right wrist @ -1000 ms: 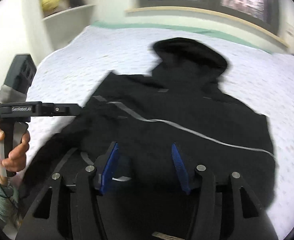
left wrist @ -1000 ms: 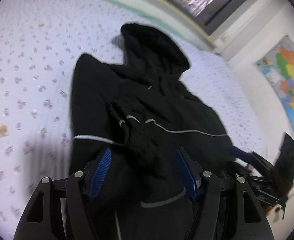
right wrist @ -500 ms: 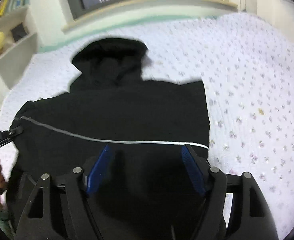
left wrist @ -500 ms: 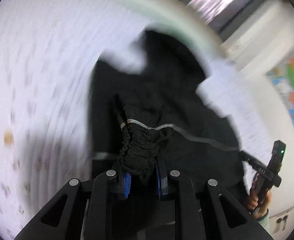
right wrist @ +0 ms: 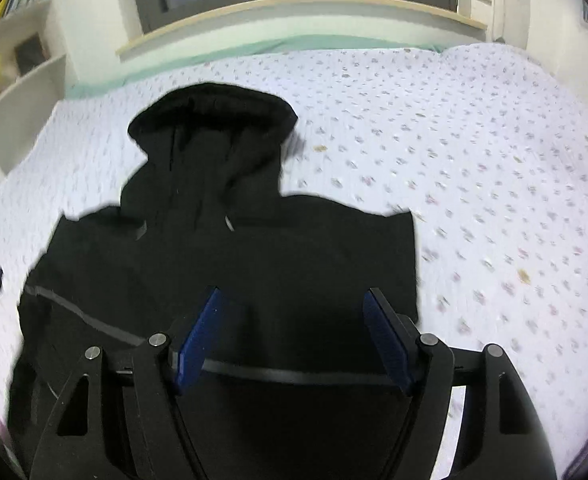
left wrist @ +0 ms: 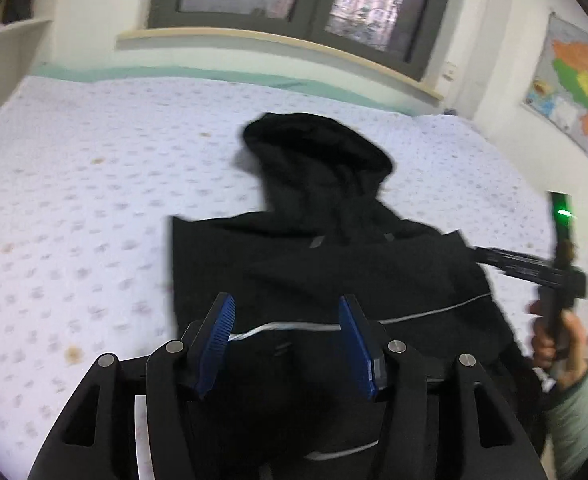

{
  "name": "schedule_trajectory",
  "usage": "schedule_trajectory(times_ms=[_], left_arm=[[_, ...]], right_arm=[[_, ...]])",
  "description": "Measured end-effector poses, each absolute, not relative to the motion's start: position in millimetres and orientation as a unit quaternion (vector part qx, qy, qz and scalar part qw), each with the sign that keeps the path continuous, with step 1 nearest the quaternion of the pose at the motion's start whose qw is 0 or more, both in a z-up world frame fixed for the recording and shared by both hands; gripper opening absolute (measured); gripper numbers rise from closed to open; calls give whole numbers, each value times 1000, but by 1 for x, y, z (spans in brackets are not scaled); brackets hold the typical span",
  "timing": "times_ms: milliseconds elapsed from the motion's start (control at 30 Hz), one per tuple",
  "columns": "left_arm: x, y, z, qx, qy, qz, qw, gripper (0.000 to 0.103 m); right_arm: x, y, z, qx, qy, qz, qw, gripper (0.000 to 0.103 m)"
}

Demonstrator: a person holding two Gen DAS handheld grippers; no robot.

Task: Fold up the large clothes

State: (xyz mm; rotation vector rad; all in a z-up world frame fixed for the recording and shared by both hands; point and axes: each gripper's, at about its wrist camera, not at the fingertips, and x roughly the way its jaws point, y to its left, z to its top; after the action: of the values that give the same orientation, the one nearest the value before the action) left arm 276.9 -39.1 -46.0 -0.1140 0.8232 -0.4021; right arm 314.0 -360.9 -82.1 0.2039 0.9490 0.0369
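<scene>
On floral bedsheet, black hooded jacket, left gripper opening, empty

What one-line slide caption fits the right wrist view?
Right gripper, open and empty, above a black hooded jacket spread on a white floral-print bedsheet below a window.

No lettering, label, brand or number comes through legibly anywhere here, and the colourful paper wall map on the white wall at the right is far too small and blurred to read.
</scene>
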Motion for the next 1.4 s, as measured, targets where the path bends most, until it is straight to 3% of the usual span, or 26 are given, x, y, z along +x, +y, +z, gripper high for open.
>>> schedule_trajectory(times_ms=[133,233,333,500,600,767,833,967,1400], left_arm=[[322,-60,-95,-79,478,-197,852,56],[346,-57,-141,-97,532,-175,823,49],[344,-49,-135,-97,531,-169,824,43],[307,-49,-95,-69,468,-180,863,43],[277,-38,-78,-82,425,-203,879,51],[284,-33,-129,-102,483,-180,851,54],[284,-33,-154,-104,460,-195,860,54],[268,-33,-157,-84,411,-201,885,54],[257,-32,-157,-84,394,-199,893,54]], right_arm=[[348,-362,-133,116,534,2,838,75],[359,-365,-166,108,568,-8,816,73],[355,-366,-155,104,564,-10,819,73],[289,-368,-103,113,484,50,866,73],[243,-361,-90,97,462,69,879,73],[224,-351,-135,56,500,66,862,72],[214,-346,-150,37,463,72,883,73],[196,-356,-152,48,421,66,903,73],[192,-350,-149,39,401,59,913,74]])
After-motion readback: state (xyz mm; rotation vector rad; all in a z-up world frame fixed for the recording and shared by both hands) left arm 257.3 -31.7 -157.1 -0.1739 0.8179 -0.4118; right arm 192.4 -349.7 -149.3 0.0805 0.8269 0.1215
